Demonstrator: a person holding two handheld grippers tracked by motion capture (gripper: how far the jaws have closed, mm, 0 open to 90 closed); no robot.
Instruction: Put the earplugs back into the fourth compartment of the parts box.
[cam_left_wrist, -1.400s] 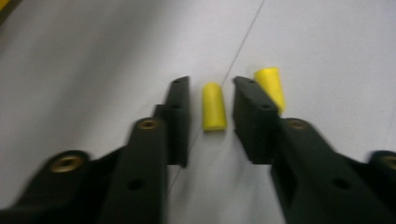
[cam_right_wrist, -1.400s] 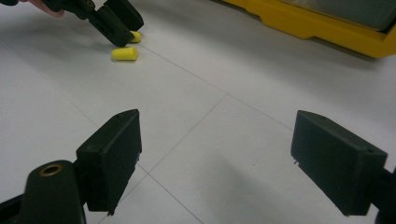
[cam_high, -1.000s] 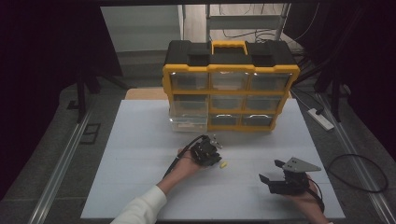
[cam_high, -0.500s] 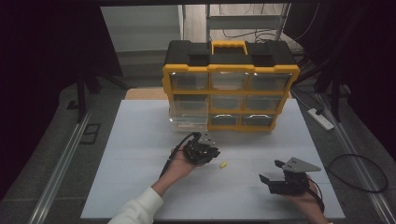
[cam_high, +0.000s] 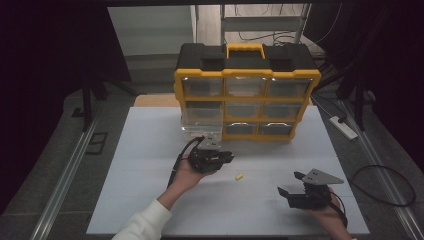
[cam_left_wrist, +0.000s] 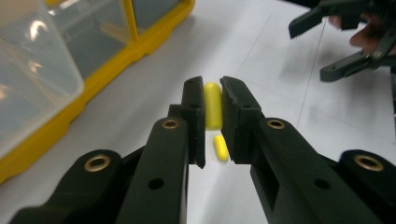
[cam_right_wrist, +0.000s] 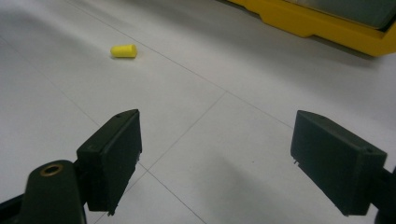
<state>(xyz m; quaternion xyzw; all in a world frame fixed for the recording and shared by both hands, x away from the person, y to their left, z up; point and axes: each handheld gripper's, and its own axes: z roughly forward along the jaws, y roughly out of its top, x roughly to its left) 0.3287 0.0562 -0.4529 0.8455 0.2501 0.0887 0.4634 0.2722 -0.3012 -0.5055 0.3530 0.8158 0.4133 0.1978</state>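
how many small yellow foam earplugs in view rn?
2. One small yellow foam earplug is clamped in the left gripper; the other earplug lies on the white table. More may be hidden in the drawers.

Dark room; grey floor (cam_high: 60, 165); white table (cam_high: 150, 135); metal shelf (cam_high: 260, 20) behind; power strip (cam_high: 343, 127) right

The high view is dim, with nearly black surroundings; only the white table (cam_high: 150, 150) is evenly lit from above. Small glare spots sit on the clear drawers of the yellow organizer (cam_high: 247, 100). In the left gripper view the jaws close to the camera are soft, and the yellow piece (cam_left_wrist: 213, 106) between them is sharper. A soft shadow lies on the table beyond the right jaw. The right gripper view is bright, with blurred jaws and a pale shadow between them.
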